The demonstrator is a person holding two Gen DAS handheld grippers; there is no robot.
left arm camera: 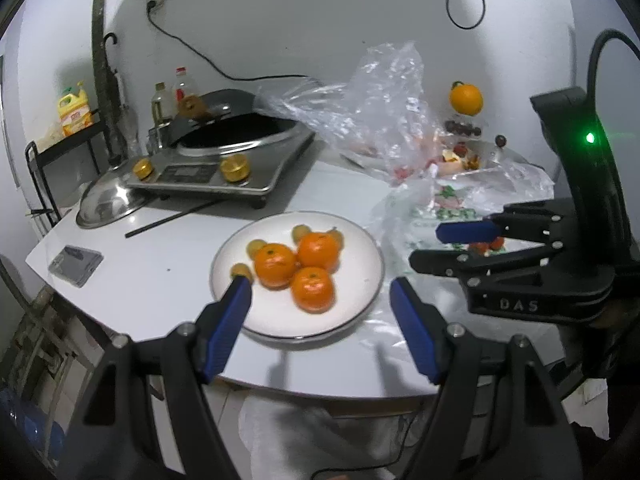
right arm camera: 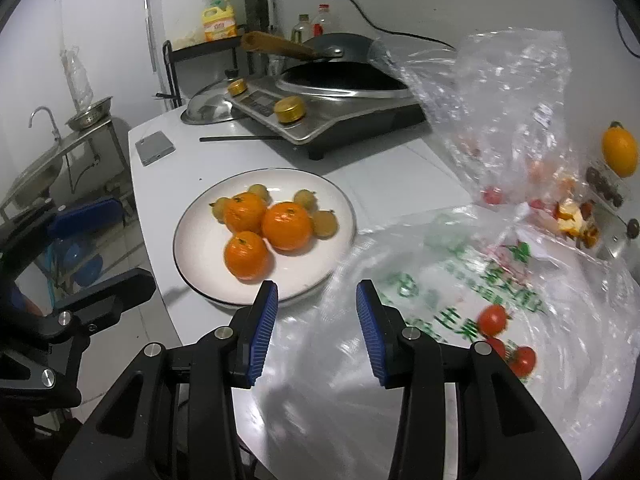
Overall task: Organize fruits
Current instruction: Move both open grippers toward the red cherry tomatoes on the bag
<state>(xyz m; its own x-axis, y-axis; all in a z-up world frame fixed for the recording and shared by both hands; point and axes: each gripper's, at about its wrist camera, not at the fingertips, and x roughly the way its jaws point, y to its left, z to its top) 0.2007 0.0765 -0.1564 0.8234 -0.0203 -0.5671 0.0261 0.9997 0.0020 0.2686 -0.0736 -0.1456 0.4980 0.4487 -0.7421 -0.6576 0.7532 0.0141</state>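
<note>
A white plate (left arm camera: 360, 300) near the table's front edge carries three oranges (left arm camera: 318, 250) and several small yellowish fruits (left arm camera: 256, 246). My left gripper (left arm camera: 320, 290) hovers over the plate's near rim, open and holding nothing. The plate (right arm camera: 200, 240) lies ahead and to the left of my right gripper (right arm camera: 317, 292), which is open and empty above the edge of a printed plastic bag (right arm camera: 440, 280). Cherry tomatoes (right arm camera: 494, 318) lie on that bag. Another orange (right arm camera: 620, 152) sits at the far right behind a crumpled clear bag (right arm camera: 500, 92). Each gripper shows in the other's view: right gripper (left arm camera: 436, 246), left gripper (right arm camera: 116, 244).
An induction cooker (left arm camera: 224, 172) with a wok stands at the back, a steel lid (left arm camera: 106, 204) and a black chopstick (left arm camera: 172, 220) beside it. A flat grey device (left arm camera: 76, 264) lies at the table's left. Bottles, a rack and a sink (right arm camera: 44, 160) are beyond. Fruit scraps (right arm camera: 572, 216) sit at the right.
</note>
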